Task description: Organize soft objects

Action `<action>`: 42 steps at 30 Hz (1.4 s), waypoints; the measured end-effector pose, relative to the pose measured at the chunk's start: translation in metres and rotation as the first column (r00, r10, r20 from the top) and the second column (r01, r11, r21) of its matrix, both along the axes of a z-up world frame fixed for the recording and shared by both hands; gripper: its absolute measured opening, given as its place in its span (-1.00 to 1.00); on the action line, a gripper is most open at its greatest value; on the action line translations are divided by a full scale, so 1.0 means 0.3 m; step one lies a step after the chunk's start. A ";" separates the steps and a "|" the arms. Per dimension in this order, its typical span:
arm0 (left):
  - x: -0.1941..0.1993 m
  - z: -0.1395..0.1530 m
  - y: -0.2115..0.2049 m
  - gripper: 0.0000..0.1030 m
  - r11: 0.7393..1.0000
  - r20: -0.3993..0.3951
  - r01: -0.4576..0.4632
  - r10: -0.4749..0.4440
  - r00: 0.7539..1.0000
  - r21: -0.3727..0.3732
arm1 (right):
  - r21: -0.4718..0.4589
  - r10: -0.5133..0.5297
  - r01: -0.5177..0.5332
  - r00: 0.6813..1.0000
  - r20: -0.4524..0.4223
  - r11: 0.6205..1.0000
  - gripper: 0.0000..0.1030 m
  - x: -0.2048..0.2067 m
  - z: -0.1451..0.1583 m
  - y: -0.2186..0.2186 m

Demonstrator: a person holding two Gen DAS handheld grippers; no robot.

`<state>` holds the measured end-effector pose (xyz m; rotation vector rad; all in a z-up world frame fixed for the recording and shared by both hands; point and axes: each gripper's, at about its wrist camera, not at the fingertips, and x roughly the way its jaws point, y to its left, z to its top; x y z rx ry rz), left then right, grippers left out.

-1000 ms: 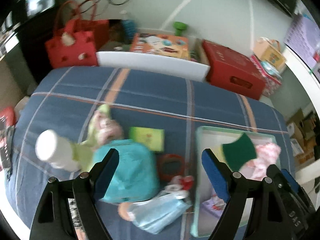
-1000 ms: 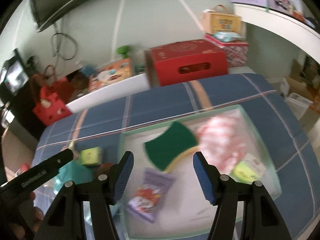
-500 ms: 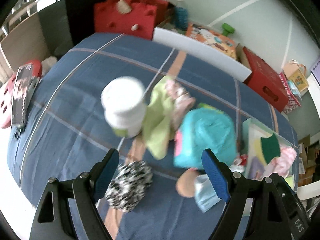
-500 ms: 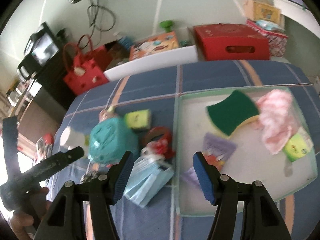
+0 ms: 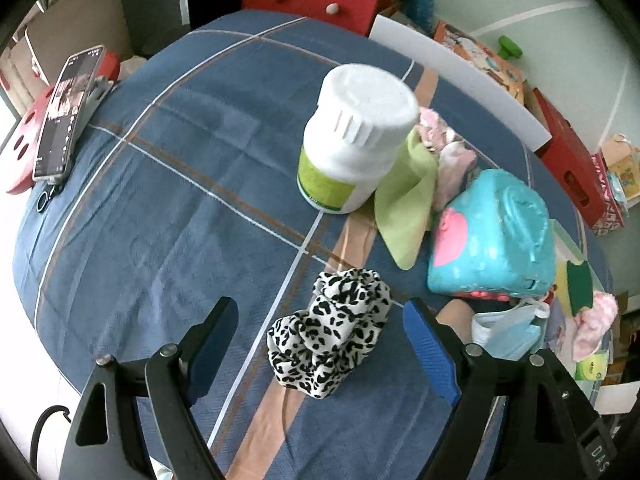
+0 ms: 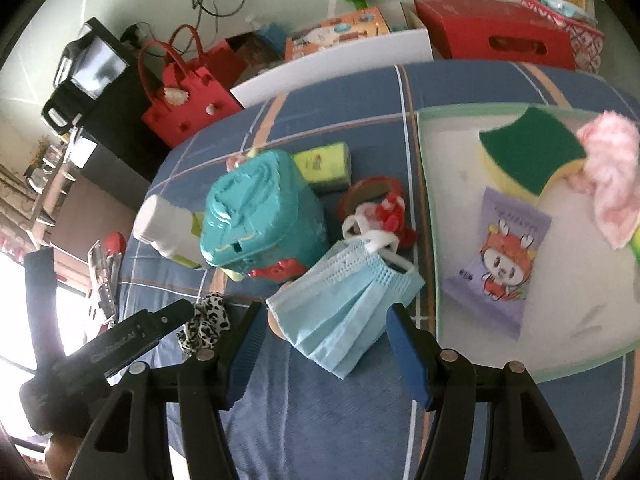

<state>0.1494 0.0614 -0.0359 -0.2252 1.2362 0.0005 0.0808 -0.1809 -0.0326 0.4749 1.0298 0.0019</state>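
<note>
Left wrist view:
left claw [image 5: 320,344]: jaws spread wide, nothing gripped; pointing steeply down
leopard scrunchie [image 5: 330,334]: on the blue plaid tabletop [image 5: 160,200], between the two blue pads, touching neither
white bottle [image 5: 354,140]: upright, beyond the scrunchie; green cloth [image 5: 406,208] beside it
teal toy case [image 5: 494,236]: right of the cloth

Right wrist view:
right claw [image 6: 326,344]: jaws partly open, empty
blue face mask [image 6: 344,308]: on the tabletop, its near end between the pad tips; contact cannot be told
tray [image 6: 430,184]: right of the mask; holds green sponge [image 6: 530,152], pink cloth [image 6: 612,176], purple packet [image 6: 500,260]
</note>
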 end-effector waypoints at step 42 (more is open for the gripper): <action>0.099 -0.223 -0.098 0.31 0.997 -0.081 0.062 -0.057 0.995 0.056 | 0.032 0.012 -0.010 0.998 -0.064 0.999 0.37 0.131 -0.157 0.080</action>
